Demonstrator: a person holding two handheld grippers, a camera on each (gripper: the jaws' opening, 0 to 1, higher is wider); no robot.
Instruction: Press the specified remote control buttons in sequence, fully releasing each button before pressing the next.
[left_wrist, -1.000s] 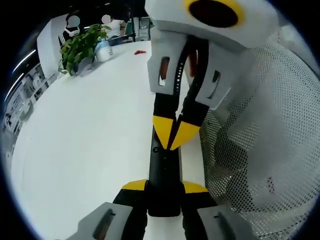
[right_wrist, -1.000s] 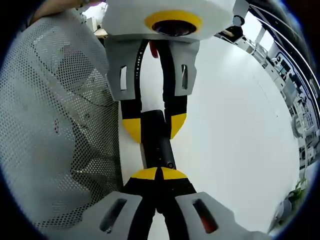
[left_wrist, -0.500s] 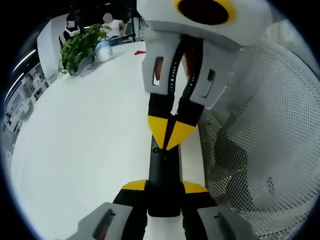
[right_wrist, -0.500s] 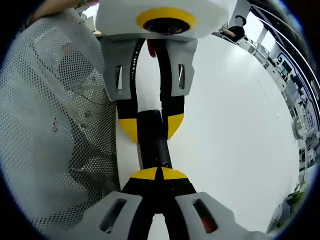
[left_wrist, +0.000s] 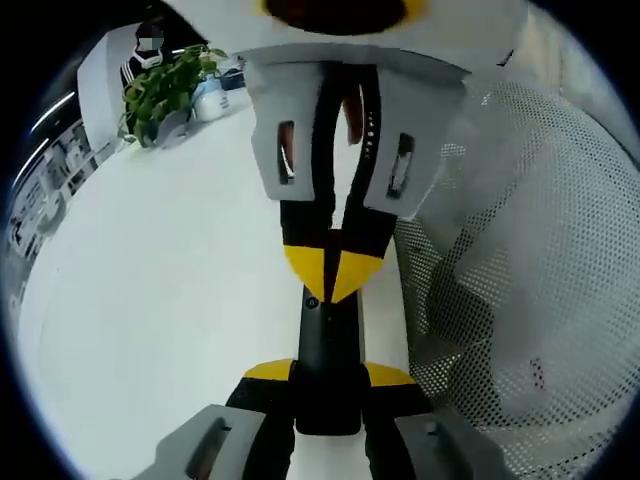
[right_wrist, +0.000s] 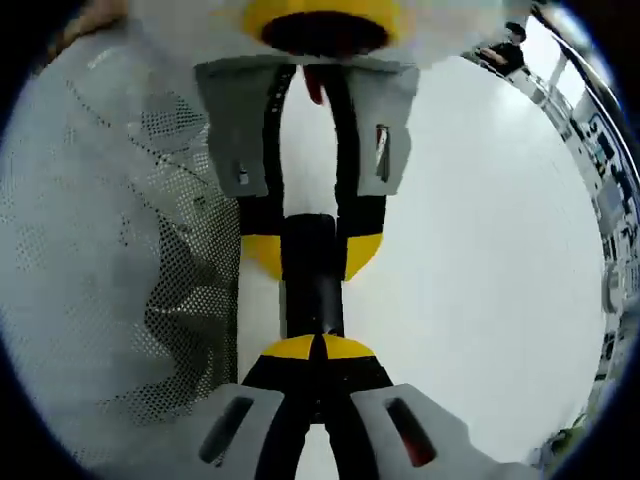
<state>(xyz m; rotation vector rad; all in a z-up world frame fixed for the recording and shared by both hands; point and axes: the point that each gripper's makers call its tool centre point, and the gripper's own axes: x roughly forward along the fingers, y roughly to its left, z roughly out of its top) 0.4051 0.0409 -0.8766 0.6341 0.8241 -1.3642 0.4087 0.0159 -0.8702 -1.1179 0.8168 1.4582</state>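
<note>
We see the black remote control (left_wrist: 327, 360) clamped at one end between the yellow-tipped jaws of the left tool (left_wrist: 328, 375), held above the white tabletop (left_wrist: 160, 290). The right tool (left_wrist: 332, 262) comes in from the far side with its jaws pressed together, their tips touching the remote's top face. In the right gripper view the same remote (right_wrist: 312, 275) lies between both tools (right_wrist: 318, 348). A potted plant (left_wrist: 160, 90) stands far off on the tabletop, and white mesh fabric (left_wrist: 520, 280) lies beside the remote.

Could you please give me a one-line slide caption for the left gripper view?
Left gripper clamps a black remote while the right gripper, jaws shut, touches its far end.
</note>
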